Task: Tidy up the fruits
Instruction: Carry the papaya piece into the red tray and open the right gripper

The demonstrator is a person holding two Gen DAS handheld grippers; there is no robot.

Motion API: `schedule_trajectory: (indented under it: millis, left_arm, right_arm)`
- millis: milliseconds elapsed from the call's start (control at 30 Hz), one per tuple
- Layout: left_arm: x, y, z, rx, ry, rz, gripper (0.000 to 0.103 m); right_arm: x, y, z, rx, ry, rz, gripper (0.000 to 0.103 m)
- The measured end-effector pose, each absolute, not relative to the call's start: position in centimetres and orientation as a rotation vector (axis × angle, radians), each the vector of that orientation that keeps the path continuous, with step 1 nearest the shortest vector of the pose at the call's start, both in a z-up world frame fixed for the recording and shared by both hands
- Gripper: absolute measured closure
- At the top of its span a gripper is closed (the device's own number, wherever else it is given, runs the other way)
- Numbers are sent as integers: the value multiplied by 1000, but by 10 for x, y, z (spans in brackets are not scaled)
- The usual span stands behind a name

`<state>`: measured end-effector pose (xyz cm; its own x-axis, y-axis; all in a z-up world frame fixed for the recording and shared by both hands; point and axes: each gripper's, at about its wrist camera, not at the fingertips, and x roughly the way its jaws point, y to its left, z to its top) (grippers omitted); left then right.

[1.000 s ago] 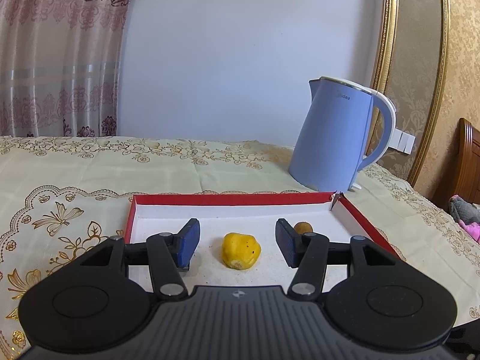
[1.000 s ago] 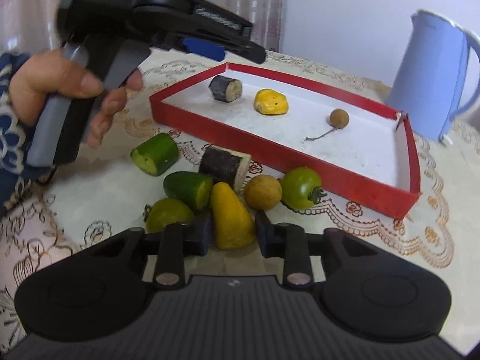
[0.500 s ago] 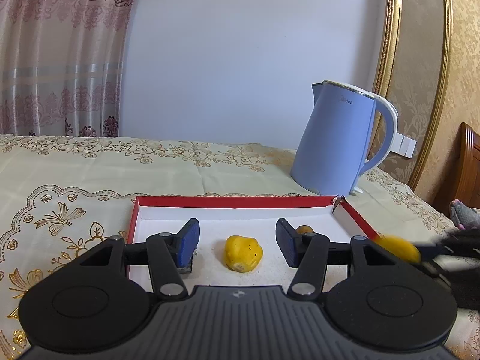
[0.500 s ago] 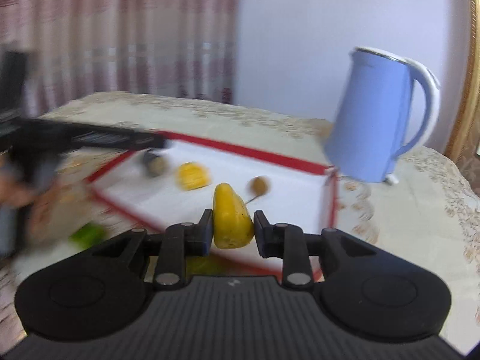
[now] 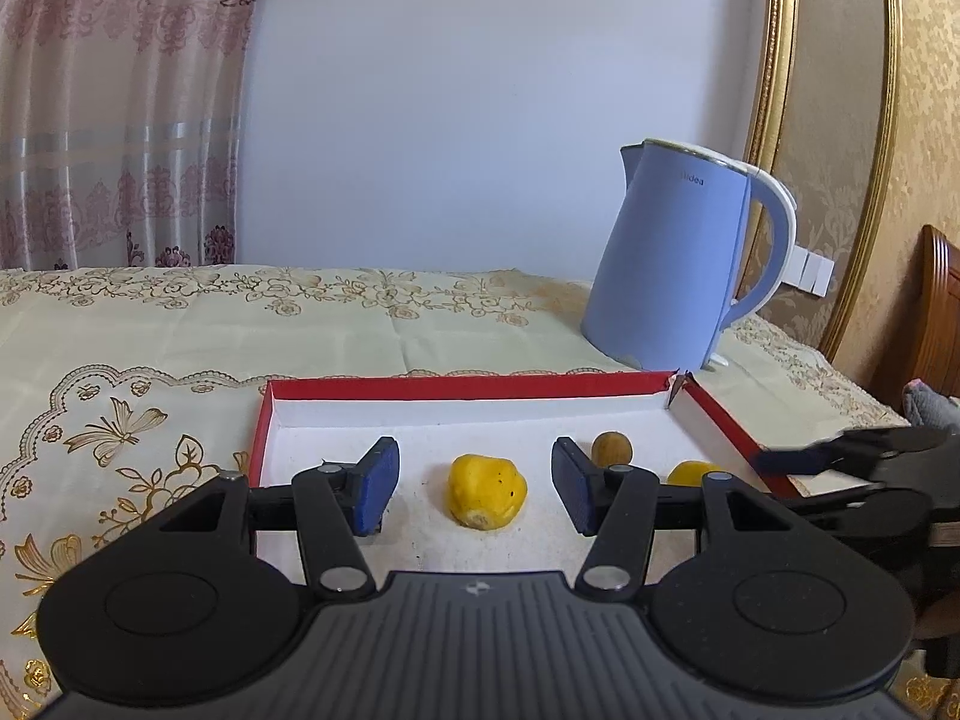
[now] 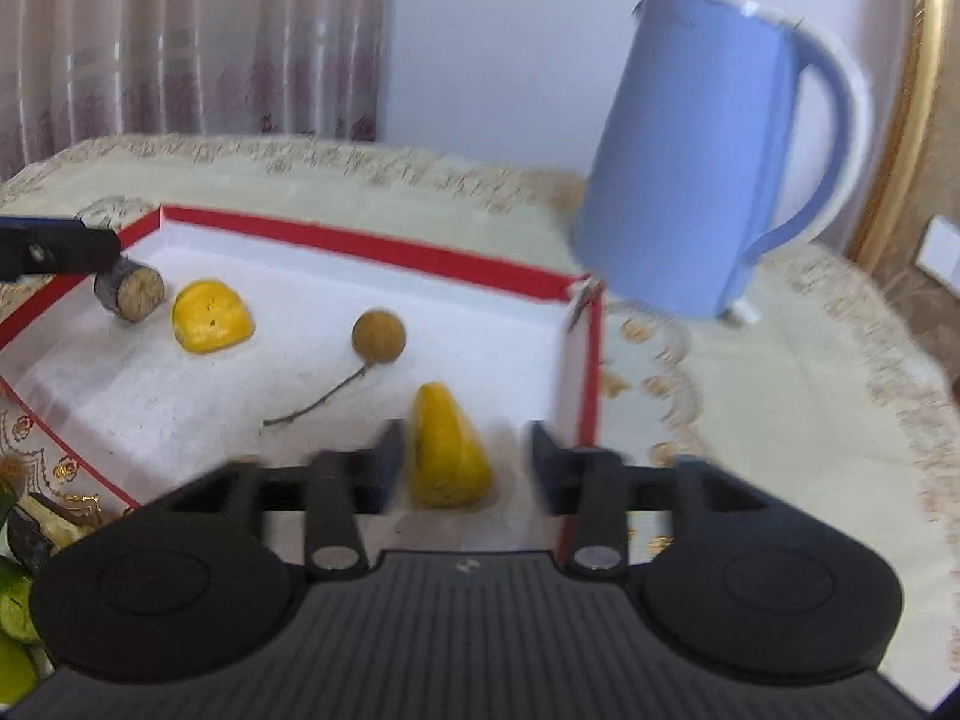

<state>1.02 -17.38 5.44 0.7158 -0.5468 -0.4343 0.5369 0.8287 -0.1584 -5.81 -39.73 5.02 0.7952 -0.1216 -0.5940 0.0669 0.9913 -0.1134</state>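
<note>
A red-rimmed tray with a white floor lies on the tablecloth. In it are a dark cut piece, a yellow chunk, a brown longan with a stem, and a yellow cone-shaped fruit. My right gripper is open, its pads apart on both sides of the cone fruit, which rests on the tray floor. My left gripper is open and empty, low over the tray with the yellow chunk ahead between its fingers. The right gripper shows at the right edge of the left wrist view.
A blue electric kettle stands behind the tray's far right corner. Green and dark fruit pieces lie outside the tray at the near left. The tablecloth's right edge drops off near a wooden chair.
My right gripper lifted the yellow cone fruit from the pile, carried it over the tray rim, and opened; the fruit now rests in the tray. My left gripper rose slightly.
</note>
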Motion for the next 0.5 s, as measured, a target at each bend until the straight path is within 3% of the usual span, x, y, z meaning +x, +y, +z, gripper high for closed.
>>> schedule_trajectory:
  millis: [67, 167, 200, 400, 500]
  left_arm:
    - [10, -175, 54, -16, 485, -598, 48]
    - [8, -177, 53, -2, 484, -591, 48]
    - [7, -178, 53, 8, 484, -586, 48]
    - [-15, -173, 53, 68, 486, -576, 47]
    - [-27, -161, 54, 69, 488, -556, 38]
  right_arm:
    - [-80, -394, 62, -84, 605, -86, 42]
    - [-113, -388, 75, -55, 544, -76, 23]
    - [-126, -385, 76, -34, 529, -48, 20]
    - [-162, -367, 66, 4, 531, 27, 19]
    - [-158, -364, 55, 16, 574, 33, 23]
